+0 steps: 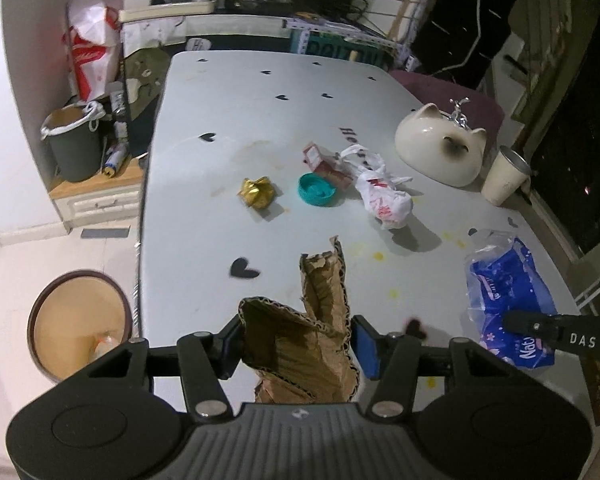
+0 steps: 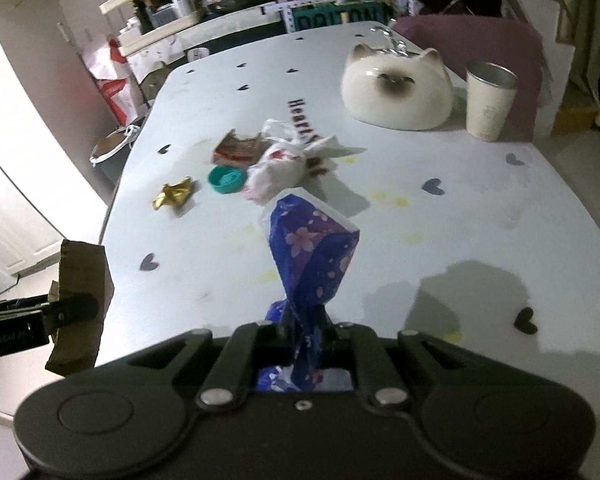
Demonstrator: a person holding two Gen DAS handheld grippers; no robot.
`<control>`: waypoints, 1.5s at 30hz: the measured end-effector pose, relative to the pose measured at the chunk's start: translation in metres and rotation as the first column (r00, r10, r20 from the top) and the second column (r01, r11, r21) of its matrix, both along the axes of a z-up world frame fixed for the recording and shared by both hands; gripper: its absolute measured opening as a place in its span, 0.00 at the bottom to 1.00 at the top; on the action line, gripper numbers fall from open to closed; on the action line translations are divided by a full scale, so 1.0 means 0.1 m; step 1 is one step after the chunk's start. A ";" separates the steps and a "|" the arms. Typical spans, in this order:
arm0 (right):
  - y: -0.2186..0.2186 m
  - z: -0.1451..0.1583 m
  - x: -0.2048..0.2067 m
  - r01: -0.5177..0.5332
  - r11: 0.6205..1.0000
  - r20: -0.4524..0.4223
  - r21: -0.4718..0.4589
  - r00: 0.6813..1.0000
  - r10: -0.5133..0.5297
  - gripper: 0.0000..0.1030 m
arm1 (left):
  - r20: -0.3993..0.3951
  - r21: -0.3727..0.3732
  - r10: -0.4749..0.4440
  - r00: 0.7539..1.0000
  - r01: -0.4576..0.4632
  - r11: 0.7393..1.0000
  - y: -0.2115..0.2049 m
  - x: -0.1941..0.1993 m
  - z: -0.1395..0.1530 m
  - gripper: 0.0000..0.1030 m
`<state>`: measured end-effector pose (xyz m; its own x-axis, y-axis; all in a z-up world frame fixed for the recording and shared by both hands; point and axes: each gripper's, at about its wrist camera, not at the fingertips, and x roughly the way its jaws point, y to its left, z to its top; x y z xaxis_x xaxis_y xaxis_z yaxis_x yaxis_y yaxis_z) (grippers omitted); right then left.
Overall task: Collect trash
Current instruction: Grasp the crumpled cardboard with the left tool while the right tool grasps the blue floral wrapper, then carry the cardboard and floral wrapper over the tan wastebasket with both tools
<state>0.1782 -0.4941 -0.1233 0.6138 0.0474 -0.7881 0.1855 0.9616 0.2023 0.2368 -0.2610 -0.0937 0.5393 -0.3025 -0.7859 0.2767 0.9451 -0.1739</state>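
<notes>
The left gripper [image 1: 298, 344] is clamping a torn piece of corrugated cardboard [image 1: 312, 320] between its blue pads, jaws closed in tight on it, and is holding it over the near edge of the white table [image 1: 220, 120]. The right gripper [image 2: 298, 334] is pinching a blue floral plastic wrapper [image 2: 312, 256] at its twisted end, jaws nearly fully closed around it, the wrapper standing up off the table surface. Trash lying mid-table: a crumpled gold foil wrapper [image 1: 257, 193], a teal plastic lid [image 1: 317, 189] just beside it, a red and white carton [image 1: 324, 162] behind the lid, and a knotted white plastic bag [image 1: 382, 192] touching the carton. A cream cat-face ceramic bowl [image 1: 440, 146] is sitting upside down toward the far right of the table, with a cream metal-rimmed cup [image 1: 504, 178] near it at the table edge. A round brown waste bin [image 1: 78, 326] is sitting on the floor left of the table, just beside the left gripper, with some trash inside. A second dark bin with a white liner [image 1: 74, 144] is standing further back on the left.
</notes>
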 end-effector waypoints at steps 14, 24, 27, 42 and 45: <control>1.14 0.21 -0.32 -0.016 0.998 0.004 -0.060 1.000 0.016 0.08 | 0.000 -0.043 0.020 1.000 -0.020 0.999 1.02 -0.35 0.12 0.54; 2.06 0.34 -0.46 0.003 0.997 0.029 -0.074 1.000 -0.001 0.08 | 0.038 -0.056 0.013 0.999 -0.011 0.998 1.92 -0.45 0.21 0.54; 2.35 0.36 -0.48 0.000 0.997 0.035 -0.072 0.999 0.003 0.08 | 0.047 -0.050 0.020 0.999 -0.018 0.999 2.20 -0.49 0.23 0.54; 3.60 0.33 -0.20 -0.169 0.984 0.030 -0.060 0.985 0.171 0.08 | 0.017 -0.011 0.169 0.985 -0.169 0.986 3.41 -0.54 0.12 0.54; 3.78 0.30 -0.09 -0.204 0.977 0.021 -0.058 0.978 0.206 0.08 | 0.005 -0.005 0.203 0.979 -0.203 0.979 3.56 -0.49 0.08 0.54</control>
<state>0.1692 -0.1166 -0.0937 0.6167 0.1313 -0.7761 -0.0216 0.9884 0.1501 0.1882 0.0946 -0.0859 0.5943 -0.1898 -0.7815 0.0802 0.9809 -0.1773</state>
